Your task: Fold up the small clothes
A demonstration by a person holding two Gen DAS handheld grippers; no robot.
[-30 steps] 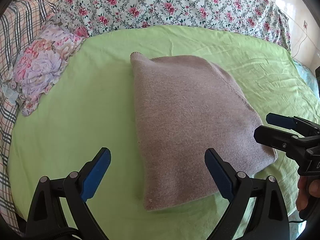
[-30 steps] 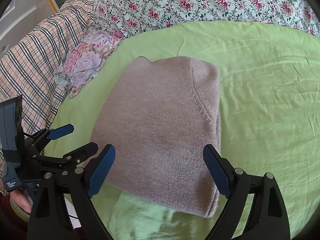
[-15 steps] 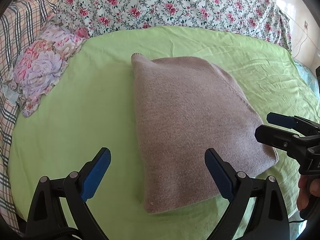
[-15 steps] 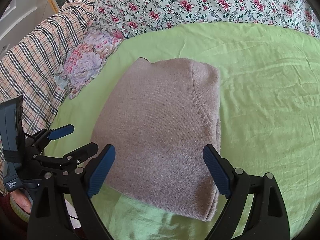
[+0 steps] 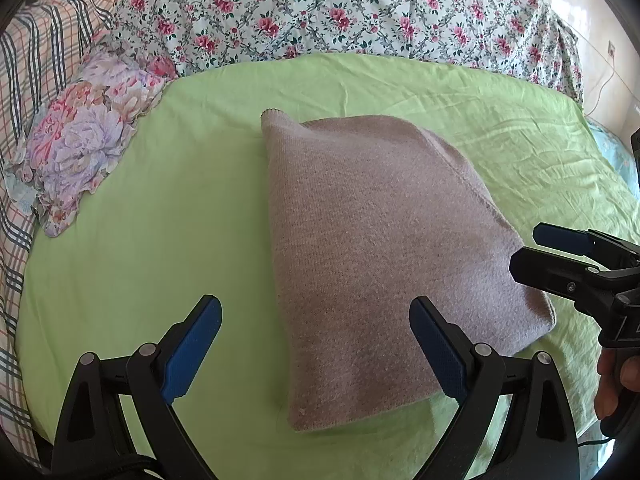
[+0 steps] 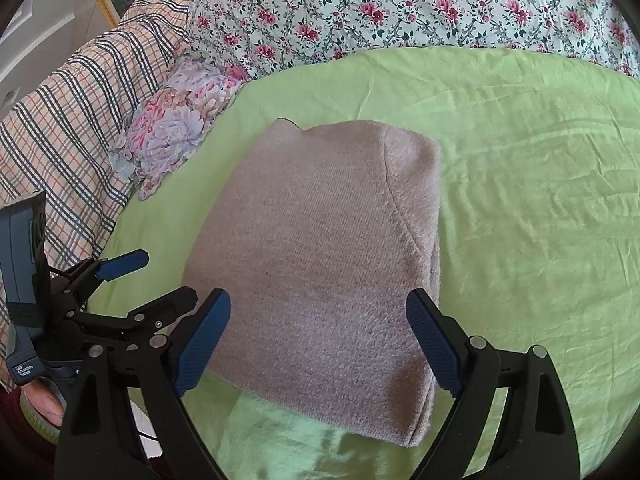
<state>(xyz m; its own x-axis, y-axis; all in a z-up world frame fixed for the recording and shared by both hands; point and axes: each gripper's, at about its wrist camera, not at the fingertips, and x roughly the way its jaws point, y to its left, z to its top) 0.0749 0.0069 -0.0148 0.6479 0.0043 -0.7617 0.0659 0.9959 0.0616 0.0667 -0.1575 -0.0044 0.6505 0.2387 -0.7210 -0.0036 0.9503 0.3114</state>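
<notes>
Here we see the folded knit garment (image 5: 384, 264), a fuzzy mauve-grey rectangle with a curved seam along one side, lying flat in the middle of the green sheet (image 5: 160, 220). We hold the left gripper (image 5: 316, 346) above its near edge, blue pads spread wide and gripping nothing; the right gripper (image 6: 318, 342) hangs over the same near end, equally agape and empty. Behind the sheet we find a rose-print quilt (image 5: 320, 8), a peony-print cloth (image 5: 88, 140) and a plaid blanket (image 6: 80, 112)
</notes>
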